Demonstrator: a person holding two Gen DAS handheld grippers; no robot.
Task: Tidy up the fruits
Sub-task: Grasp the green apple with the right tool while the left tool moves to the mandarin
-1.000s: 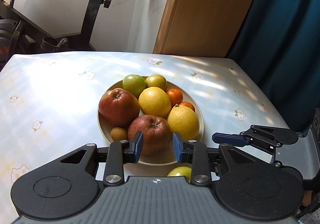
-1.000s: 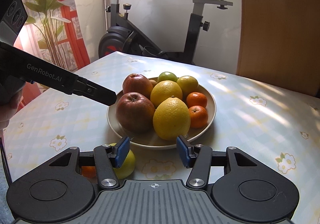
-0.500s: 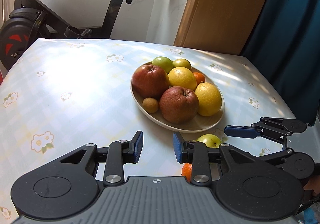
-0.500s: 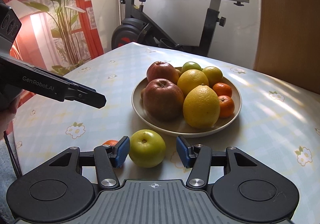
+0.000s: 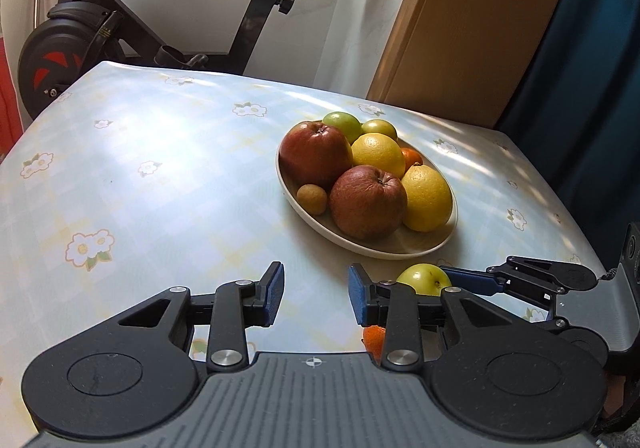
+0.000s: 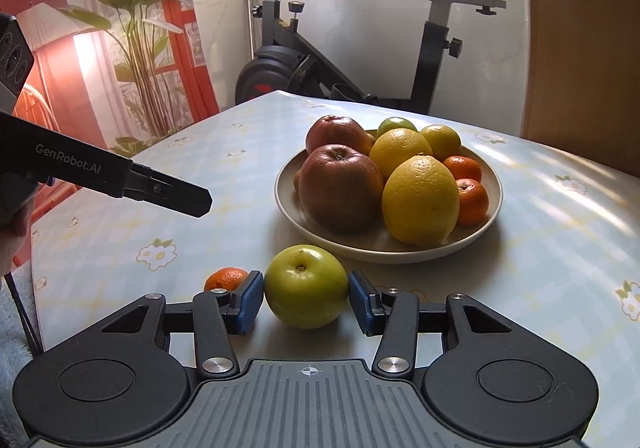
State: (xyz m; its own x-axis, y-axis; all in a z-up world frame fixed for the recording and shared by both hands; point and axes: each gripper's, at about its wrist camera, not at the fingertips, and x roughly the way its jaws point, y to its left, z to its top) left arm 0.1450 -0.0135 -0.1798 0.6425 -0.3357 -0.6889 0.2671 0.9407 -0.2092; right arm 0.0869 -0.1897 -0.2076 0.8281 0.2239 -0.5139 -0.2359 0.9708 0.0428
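The right claw (image 6: 306, 302) is closing around a green apple (image 6: 306, 286), half hiding a small orange (image 6: 226, 278), while the left claw (image 5: 316, 298) is opening, empty.

Plate (image 6: 486, 236) sits mid desk (image 6: 560, 268), piled with fruit. Loose apple (image 6: 306, 286) on the desk just in front of the plate, between the closing pads of the right tool (image 6: 306, 300). Small mandarin (image 6: 226, 278) left of that apple, beside the left pad. Left tool (image 5: 316, 298) over bare desk, left of the plate, jaws opening. Exercise bike (image 6: 360, 59) behind the desk.
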